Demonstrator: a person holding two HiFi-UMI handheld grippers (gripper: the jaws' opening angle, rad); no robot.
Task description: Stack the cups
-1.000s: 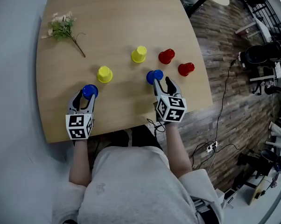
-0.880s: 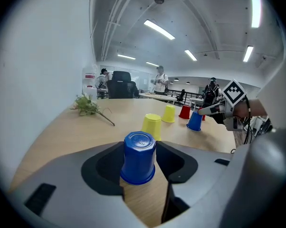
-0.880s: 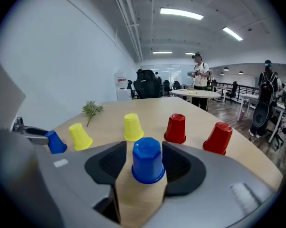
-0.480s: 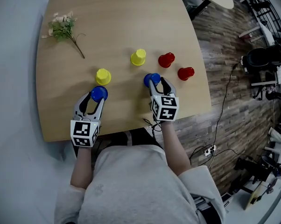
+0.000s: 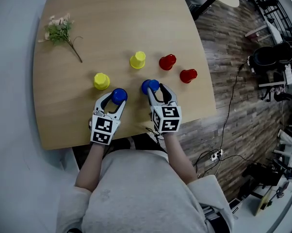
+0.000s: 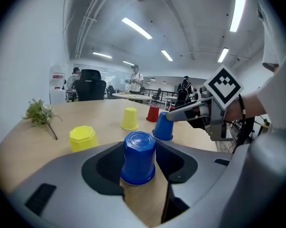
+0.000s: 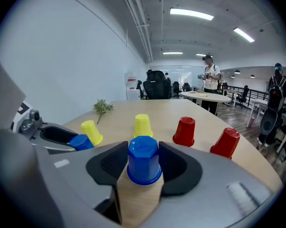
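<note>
Six upturned cups are on the wooden table (image 5: 112, 18). My left gripper (image 5: 118, 97) is shut on a blue cup (image 5: 119, 95), which sits between its pads in the left gripper view (image 6: 139, 158). My right gripper (image 5: 153, 88) is shut on a second blue cup (image 5: 150, 86), held between its pads in the right gripper view (image 7: 144, 160). The two blue cups are a short gap apart near the table's front edge. Two yellow cups (image 5: 101, 80) (image 5: 137, 59) and two red cups (image 5: 167, 61) (image 5: 188, 75) stand beyond them.
A sprig of flowers (image 5: 58, 30) lies at the table's far left. The table's right edge drops to a plank floor (image 5: 233, 47) with cables. Office chairs and people stand far off in the gripper views.
Both grippers have moved toward each other with their blue cups: the left one far to the right, the right one a little left and nearer the front edge.
</note>
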